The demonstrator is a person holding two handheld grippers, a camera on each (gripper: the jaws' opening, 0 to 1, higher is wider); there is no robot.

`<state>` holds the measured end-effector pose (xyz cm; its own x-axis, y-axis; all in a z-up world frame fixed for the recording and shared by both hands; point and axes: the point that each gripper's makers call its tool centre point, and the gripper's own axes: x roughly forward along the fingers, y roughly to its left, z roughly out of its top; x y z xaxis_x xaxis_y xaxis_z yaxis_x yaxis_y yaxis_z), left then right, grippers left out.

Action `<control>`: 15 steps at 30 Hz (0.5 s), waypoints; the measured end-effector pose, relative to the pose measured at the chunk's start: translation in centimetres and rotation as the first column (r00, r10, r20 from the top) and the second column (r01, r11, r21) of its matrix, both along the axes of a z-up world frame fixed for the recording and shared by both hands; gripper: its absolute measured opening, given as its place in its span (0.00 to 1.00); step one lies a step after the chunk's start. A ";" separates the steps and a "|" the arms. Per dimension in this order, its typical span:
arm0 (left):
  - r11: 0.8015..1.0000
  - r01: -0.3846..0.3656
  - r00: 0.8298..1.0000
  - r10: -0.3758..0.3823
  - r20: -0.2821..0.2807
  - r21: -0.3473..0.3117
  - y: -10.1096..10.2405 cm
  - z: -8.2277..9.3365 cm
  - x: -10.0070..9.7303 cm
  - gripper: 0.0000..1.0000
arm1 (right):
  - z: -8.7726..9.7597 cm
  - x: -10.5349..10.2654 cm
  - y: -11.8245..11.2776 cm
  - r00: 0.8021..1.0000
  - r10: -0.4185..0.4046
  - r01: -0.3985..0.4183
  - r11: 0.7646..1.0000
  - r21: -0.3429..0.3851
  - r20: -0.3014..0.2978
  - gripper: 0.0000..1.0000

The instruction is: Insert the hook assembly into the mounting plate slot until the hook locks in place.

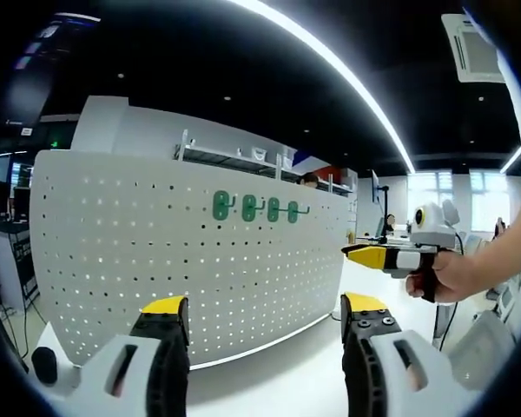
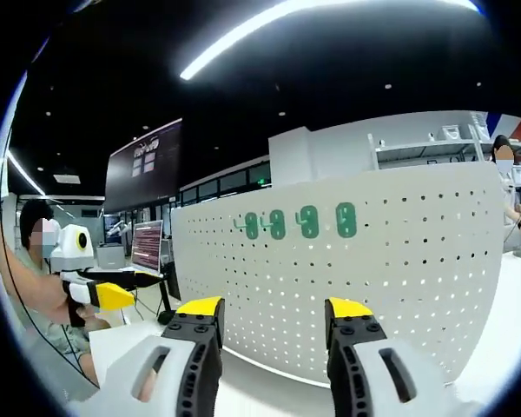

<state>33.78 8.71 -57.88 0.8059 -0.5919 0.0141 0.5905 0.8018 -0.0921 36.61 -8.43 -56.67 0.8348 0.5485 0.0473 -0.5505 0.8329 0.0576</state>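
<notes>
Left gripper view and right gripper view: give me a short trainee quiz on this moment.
1. How many green hooks hang on the white perforated pegboard?
2. True or false: the left gripper holds a hook.
3. The right gripper has its jaws: A open, B shut on a hook.

Key: 1. Four, in a row near the top edge. 2. False; its jaws are apart and empty. 3. A.

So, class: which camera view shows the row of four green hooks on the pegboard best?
The right gripper view: the green hooks appear larger and nearly head-on. The left gripper view shows the same hooks smaller, on the white pegboard.
</notes>
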 end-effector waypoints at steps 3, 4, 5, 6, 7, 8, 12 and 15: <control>1.000 0.000 1.000 0.000 0.003 -0.001 -0.1 0.1 0.0 0.73 | 0.1 -0.2 0.0 1.000 0.000 0.000 1.000 0.004 0.002 0.45; 1.000 0.001 1.000 -0.001 0.005 -0.001 -0.2 0.2 0.0 0.73 | 0.0 -0.2 0.1 1.000 0.002 -0.002 1.000 0.004 0.000 0.45; 1.000 0.002 1.000 -0.002 0.005 -0.001 -0.2 0.2 0.0 0.73 | -0.1 -0.2 0.0 1.000 0.000 0.000 1.000 0.003 -0.001 0.45; 1.000 0.003 1.000 -0.003 0.006 0.000 -0.3 0.2 -0.1 0.73 | 0.0 -0.2 0.0 1.000 0.000 0.000 1.000 0.006 0.000 0.45; 1.000 0.004 1.000 -0.004 0.006 0.000 -0.3 0.2 -0.1 0.73 | -0.1 -0.2 0.0 1.000 -0.001 0.001 1.000 0.005 -0.001 0.45; 1.000 0.005 1.000 -0.005 0.007 0.000 -0.3 0.2 -0.1 0.73 | -0.1 -0.2 0.0 1.000 -0.001 0.001 1.000 0.002 -0.001 0.45; 1.000 0.002 1.000 -0.002 0.013 0.002 -0.2 0.4 -0.1 0.73 | -0.1 -0.5 -0.1 1.000 0.003 -0.003 1.000 0.000 0.003 0.45; 1.000 -0.001 1.000 0.001 0.019 -0.002 0.1 0.6 -0.1 0.73 | -0.1 -0.9 -0.4 1.000 0.004 -0.004 1.000 0.005 0.003 0.45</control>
